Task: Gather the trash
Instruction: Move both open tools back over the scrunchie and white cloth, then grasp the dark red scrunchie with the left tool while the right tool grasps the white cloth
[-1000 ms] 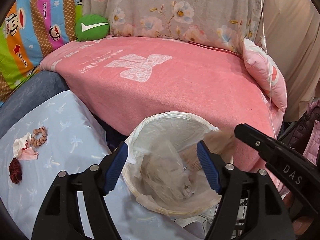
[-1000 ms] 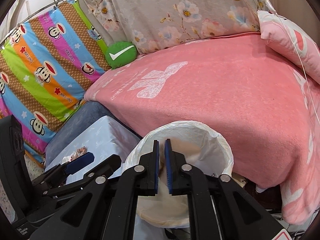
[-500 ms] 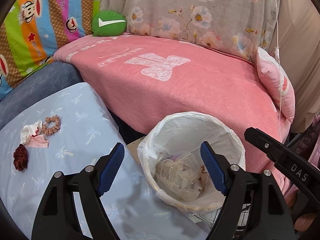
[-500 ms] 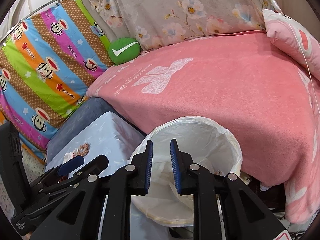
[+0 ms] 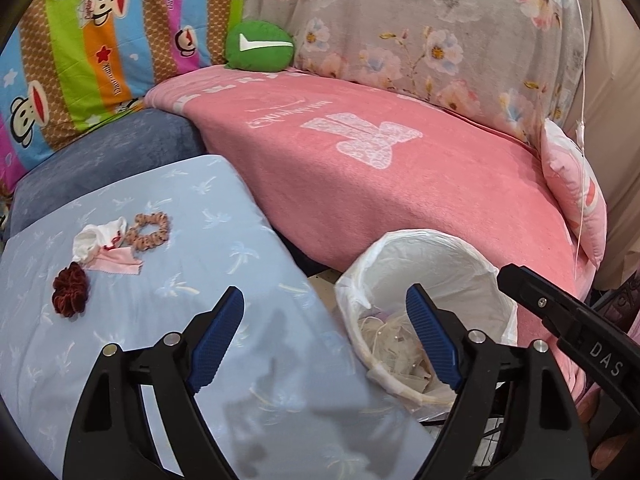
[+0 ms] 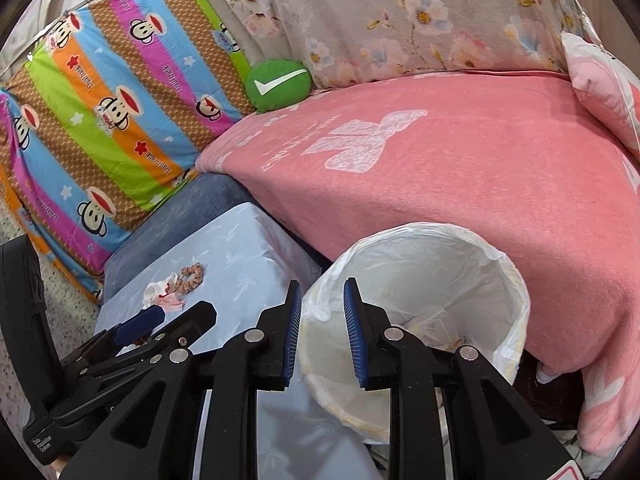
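Note:
A round bin with a white liner (image 5: 432, 264) stands against the pink sofa, with crumpled clear plastic and paper (image 5: 392, 344) inside. My left gripper (image 5: 324, 292) hangs over the gap between the bin and the light blue cloth (image 5: 224, 240). Its jaws are wide, still opening, and hold nothing. Farther left on the cloth lie a white-and-pink crumpled piece (image 5: 96, 246), a tan scrunchie (image 5: 150, 230) and a dark red scrunchie (image 5: 71, 289). My right gripper (image 6: 323, 284) sits at the near-left rim of the bin (image 6: 440, 280). Its jaws stand a little apart, opening, with nothing between them.
A pink blanket (image 5: 400, 184) covers the sofa behind the bin. A green cushion (image 5: 258, 46) and a pink pillow (image 5: 576, 184) lie on it. A dark blue cushion (image 5: 108, 156) edges the cloth's far side, below a striped cartoon blanket (image 6: 104, 120).
Both views have swung left, away from above the bin toward the blue cloth. The left jaws have widened. The right jaws have gone from nearly shut to slightly apart.

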Motion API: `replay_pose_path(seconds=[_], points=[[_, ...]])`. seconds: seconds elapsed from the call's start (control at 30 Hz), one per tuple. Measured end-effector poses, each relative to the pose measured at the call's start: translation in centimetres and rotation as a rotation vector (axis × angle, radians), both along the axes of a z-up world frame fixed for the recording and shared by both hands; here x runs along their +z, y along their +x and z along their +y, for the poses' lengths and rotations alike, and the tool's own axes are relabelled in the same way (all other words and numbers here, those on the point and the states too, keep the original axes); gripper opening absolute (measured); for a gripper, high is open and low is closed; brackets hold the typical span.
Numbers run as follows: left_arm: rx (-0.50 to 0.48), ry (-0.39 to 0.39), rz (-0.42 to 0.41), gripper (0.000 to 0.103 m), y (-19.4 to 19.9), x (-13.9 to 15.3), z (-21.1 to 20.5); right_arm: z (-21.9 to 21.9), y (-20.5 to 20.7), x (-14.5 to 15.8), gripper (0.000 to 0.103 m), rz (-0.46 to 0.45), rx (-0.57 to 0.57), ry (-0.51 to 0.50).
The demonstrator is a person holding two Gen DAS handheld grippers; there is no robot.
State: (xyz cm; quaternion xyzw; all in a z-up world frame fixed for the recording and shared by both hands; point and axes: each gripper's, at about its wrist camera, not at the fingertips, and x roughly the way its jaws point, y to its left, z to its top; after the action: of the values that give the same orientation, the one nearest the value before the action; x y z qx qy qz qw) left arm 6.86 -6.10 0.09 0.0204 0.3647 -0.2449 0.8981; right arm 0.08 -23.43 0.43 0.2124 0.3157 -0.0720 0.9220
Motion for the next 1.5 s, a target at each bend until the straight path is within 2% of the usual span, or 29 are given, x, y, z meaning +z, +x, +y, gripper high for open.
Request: replay_pose_path(seconds=[0.1, 0.43, 0.83, 1.23, 1.33, 1.5], points=[[0.04, -0.006, 0.001, 0.087, 0.2, -0.2, 1.7, 1.5, 0.5, 0.1, 0.023, 0.003, 0.03, -0.011], [0.159, -0.018, 0.021, 0.088, 1.2, -0.9, 6.9, 6.8, 2.6, 0.2, 0.027, 0.024, 0.13, -0.042], [0.325, -0.004, 0.079, 0.09, 3.5, -3.4, 15.0, 14.2, 6.3, -1.2, 0.032, 0.067, 0.266, -0.071], [0.465, 0.035, 0.092, 0.09, 8.5, -5.5, 24.0, 20.9, 14.1, -3.6, 0.032, 0.104, 0.397, -0.029], [0.487, 0.017, 0.122, 0.089, 10.6, -6.3, 25.7, 22.8, 16.7, -3.7, 0.032, 0.102, 0.432, -0.007], [0.503, -0.024, 0.188, 0.088, 13.3, -7.7, 27.4, 26.1, 21.6, -4.1, 0.032, 0.099, 0.464, -0.05]])
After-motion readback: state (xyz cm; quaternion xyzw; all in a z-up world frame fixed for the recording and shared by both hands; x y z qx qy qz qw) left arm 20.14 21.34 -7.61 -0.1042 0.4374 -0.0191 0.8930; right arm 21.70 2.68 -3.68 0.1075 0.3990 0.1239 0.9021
